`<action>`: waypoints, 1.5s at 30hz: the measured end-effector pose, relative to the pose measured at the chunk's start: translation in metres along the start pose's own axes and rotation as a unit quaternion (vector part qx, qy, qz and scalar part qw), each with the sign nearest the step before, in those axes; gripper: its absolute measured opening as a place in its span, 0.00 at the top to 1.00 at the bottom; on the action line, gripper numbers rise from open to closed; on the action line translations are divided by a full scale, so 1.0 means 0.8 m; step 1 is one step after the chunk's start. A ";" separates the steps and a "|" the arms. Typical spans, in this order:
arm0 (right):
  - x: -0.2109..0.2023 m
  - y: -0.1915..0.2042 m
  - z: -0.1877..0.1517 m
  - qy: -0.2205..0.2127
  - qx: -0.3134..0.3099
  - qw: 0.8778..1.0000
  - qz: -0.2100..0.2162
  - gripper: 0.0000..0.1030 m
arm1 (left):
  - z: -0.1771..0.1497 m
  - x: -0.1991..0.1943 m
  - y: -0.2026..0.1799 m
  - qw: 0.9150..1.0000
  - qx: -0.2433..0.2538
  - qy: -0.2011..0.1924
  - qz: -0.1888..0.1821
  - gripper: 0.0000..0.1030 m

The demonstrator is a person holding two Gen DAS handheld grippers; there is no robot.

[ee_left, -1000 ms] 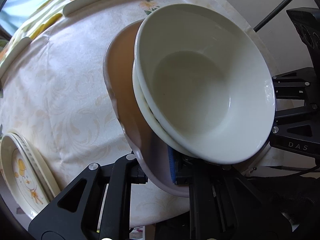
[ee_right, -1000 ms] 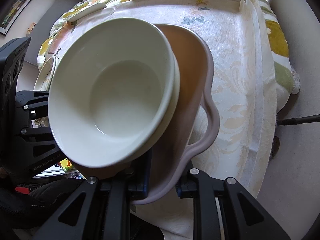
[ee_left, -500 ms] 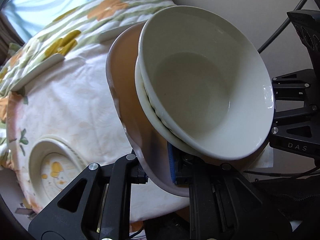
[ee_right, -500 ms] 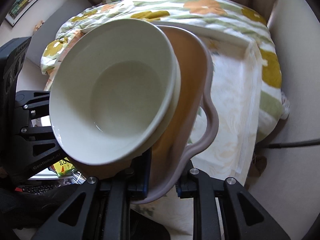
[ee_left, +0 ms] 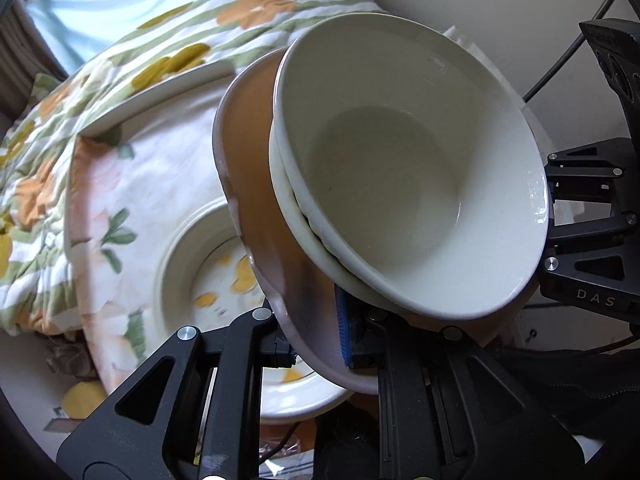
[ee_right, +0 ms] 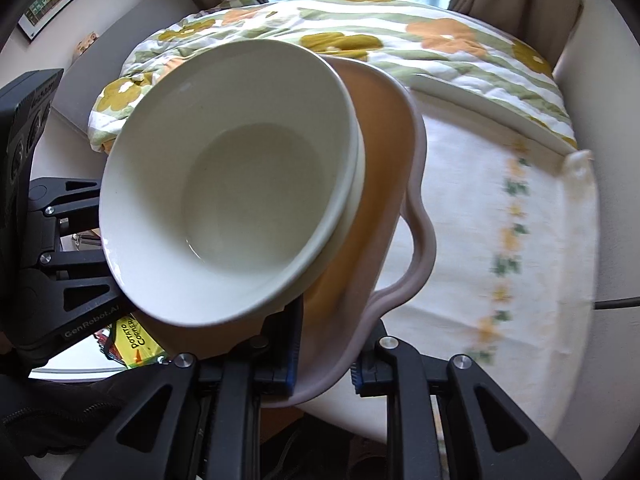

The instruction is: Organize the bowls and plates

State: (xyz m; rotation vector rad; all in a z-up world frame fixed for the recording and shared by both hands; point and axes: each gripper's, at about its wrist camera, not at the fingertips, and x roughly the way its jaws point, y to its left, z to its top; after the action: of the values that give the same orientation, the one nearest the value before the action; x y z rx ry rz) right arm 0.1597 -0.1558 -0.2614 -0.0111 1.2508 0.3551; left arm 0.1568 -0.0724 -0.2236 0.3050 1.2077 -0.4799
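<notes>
A mauve tray (ee_left: 256,176) with a wavy rim is held in the air between both grippers, tilted in both views. Two white bowls (ee_left: 400,168), nested one inside the other, sit on it. My left gripper (ee_left: 316,344) is shut on one edge of the tray. My right gripper (ee_right: 326,360) is shut on the opposite edge of the tray (ee_right: 384,184), beside a scalloped handle, with the bowls (ee_right: 240,184) to its left. A yellow-flowered plate (ee_left: 216,280) lies on the table below the tray, partly hidden by it.
The round table (ee_right: 500,220) carries a white patterned cloth (ee_left: 120,184). A floral quilt (ee_right: 400,48) lies behind it under a window. A snack packet (ee_right: 132,344) lies low on the left. Each gripper shows in the other's view, the right one (ee_left: 584,240) and the left one (ee_right: 60,248).
Both grippers have risen and drawn back from the table with the tray and bowls. The table looks smaller, and the flowered plate has slid in under the tray in the left view.
</notes>
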 end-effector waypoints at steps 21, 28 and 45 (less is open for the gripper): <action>0.092 0.109 -0.001 0.026 0.024 0.999 0.003 0.82 | -0.069 0.059 0.113 0.999 -0.005 0.047 -0.006 0.88; 0.086 0.106 -0.007 0.017 0.027 0.999 -0.003 0.82 | -0.068 0.056 0.108 0.999 0.004 0.043 0.009 0.88; 0.086 0.107 -0.003 0.023 0.032 0.999 -0.006 0.82 | -0.059 0.051 0.107 0.998 0.007 0.062 0.030 0.86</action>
State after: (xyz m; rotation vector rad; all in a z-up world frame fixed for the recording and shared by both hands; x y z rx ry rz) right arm 0.1531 -0.0577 -0.3106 0.0278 1.3076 0.3057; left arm 0.1731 0.0153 -0.2803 0.3871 1.3132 -0.4219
